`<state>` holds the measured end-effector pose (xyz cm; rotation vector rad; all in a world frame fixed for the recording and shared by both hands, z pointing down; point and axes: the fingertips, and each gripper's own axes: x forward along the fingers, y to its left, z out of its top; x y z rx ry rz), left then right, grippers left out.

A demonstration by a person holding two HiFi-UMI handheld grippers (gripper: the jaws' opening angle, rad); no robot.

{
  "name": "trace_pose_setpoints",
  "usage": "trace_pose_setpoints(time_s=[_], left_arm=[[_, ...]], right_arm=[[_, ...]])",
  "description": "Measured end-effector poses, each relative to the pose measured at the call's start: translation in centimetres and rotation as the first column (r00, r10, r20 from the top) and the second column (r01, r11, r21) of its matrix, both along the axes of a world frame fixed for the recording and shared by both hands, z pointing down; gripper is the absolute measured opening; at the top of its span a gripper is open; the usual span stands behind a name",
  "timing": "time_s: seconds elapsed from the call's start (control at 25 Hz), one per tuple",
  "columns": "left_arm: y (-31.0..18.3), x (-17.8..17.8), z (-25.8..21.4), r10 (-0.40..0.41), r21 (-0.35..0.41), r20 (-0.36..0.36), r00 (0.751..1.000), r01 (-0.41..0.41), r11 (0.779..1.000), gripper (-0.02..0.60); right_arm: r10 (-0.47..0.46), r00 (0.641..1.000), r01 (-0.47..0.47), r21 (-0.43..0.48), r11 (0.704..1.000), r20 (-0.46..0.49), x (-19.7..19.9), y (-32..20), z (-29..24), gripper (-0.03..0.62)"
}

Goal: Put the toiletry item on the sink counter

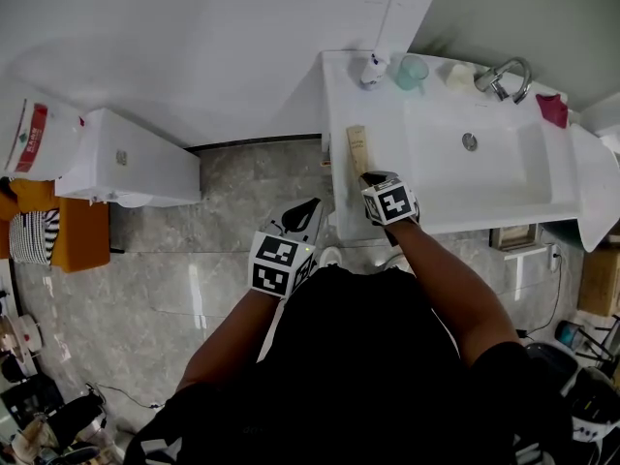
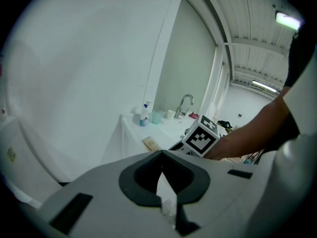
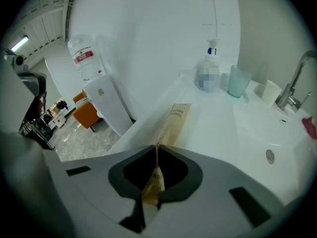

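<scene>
Lying along the left edge of the sink counter (image 1: 336,85), paper toothbrush packet (image 1: 356,150) is pinched at its near end by right gripper (image 1: 372,176), left gripper (image 1: 310,207) is held apart, jaws pressed together, empty.

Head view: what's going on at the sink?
A person is working with tongs in each hand. The right tongs are shut on the near end of a tan paper toothbrush packet, which stretches along the ledge of the white sink counter beside the basin. It hasn't been released yet. The left tongs are held back over the floor, jaws together with nothing in them.
</scene>
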<state>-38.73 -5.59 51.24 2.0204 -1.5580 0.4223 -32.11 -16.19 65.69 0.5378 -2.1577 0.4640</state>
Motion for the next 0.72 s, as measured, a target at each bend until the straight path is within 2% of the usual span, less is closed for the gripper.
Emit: trace_pose_setpoints(time_s=[0.16, 0.72], left_arm=[[0.0, 0.3, -0.1, 0.013, 0.008, -0.003, 1.0, -0.013, 1.0, 0.003], [-0.9, 2.0, -0.8, 0.084, 0.036, -0.004, 0.996, -0.084, 0.996, 0.003]], right_arm=[[-0.004, 1.0, 0.004, 0.01, 1.0, 0.021, 0.3, 0.2, -1.1, 0.005], [0.051, 0.988, -0.059, 0.049, 0.997, 0.145, 2.2, 1.5, -6.2, 0.005]])
